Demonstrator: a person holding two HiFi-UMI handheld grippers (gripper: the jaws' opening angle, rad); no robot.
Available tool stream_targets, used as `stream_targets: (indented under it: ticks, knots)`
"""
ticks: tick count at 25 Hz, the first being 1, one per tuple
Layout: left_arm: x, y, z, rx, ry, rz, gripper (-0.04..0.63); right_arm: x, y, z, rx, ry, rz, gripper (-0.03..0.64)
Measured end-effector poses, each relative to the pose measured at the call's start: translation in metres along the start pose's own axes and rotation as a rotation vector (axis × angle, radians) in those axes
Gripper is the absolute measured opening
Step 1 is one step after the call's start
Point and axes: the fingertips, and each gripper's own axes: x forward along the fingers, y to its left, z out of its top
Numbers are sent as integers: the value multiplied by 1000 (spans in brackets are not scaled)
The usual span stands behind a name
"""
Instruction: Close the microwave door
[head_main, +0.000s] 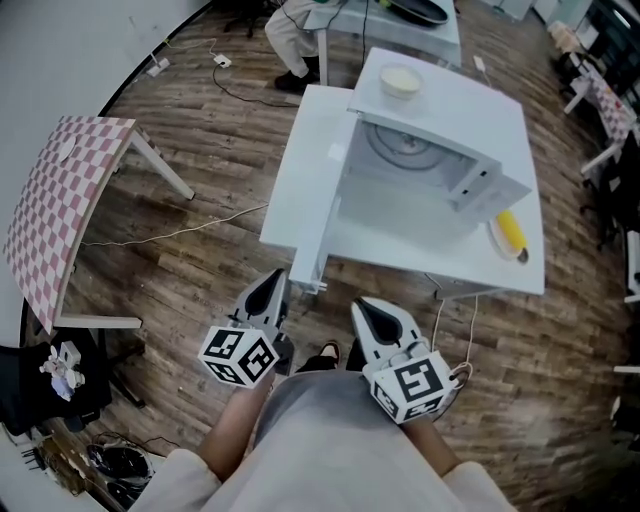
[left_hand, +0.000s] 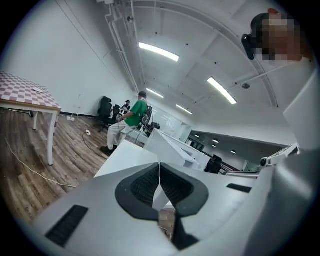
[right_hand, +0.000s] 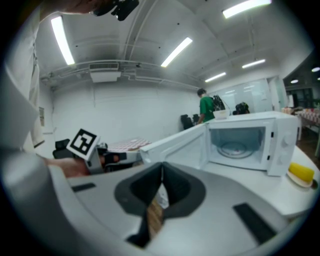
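A white microwave (head_main: 450, 100) stands on a white table (head_main: 295, 170), and its cavity with the glass turntable (head_main: 405, 150) is exposed. Its door (head_main: 322, 235) is swung wide open, reaching out toward me past the table's near edge. My left gripper (head_main: 272, 292) is shut and empty, just in front of the door's free end. My right gripper (head_main: 372, 312) is also shut and empty, below the table's near edge. In the right gripper view the open door (right_hand: 175, 145) and the cavity (right_hand: 242, 142) lie ahead of the closed jaws (right_hand: 161, 172). The left gripper view shows closed jaws (left_hand: 159, 172).
A white bowl (head_main: 400, 80) sits on top of the microwave. A yellow item on a plate (head_main: 510, 232) lies on the table to its right. A checkered table (head_main: 60, 200) stands at left with cables on the wooden floor. A person in green (left_hand: 134, 117) sits beyond.
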Motion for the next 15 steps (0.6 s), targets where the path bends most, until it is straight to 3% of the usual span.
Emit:
stream_targets:
  ticks: [15]
  knots:
    - [6, -11, -10, -15, 35, -32, 18, -4, -9, 0, 21, -4, -26, 23]
